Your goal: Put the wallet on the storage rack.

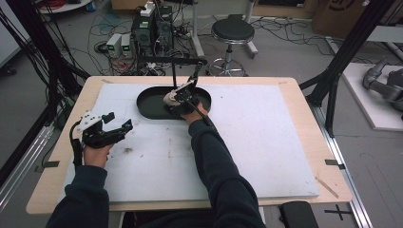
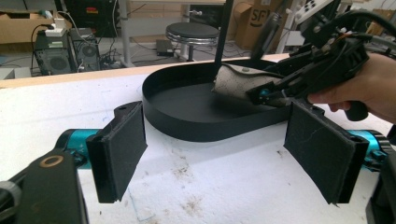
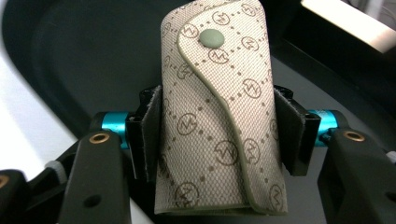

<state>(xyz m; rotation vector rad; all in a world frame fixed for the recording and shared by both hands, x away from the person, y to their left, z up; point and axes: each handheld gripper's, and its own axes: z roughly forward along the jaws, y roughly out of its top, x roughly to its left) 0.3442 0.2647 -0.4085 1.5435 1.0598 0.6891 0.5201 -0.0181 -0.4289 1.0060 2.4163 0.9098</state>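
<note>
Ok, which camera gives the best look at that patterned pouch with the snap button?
The right gripper view: the pouch sits close up between the right gripper pads, so its flap, snap and printed pattern are clear. The left gripper view shows it side-on over the black tray. The high view gives a small pale patch.

The high view is evenly lit and rather soft, with dim corners and fine detail smeared. The white counter (image 1: pixel 266 142) reads bright, nearly washed out, and shadows on it are faint (light seems to fall from above). In the left gripper view the near fingers (image 2: pixel 122 149) blur slightly. The right gripper view is sharp on the patterned pouch (image 3: pixel 219 116), while the black tray (image 3: pixel 84 51) behind it stays dark and featureless.
</note>
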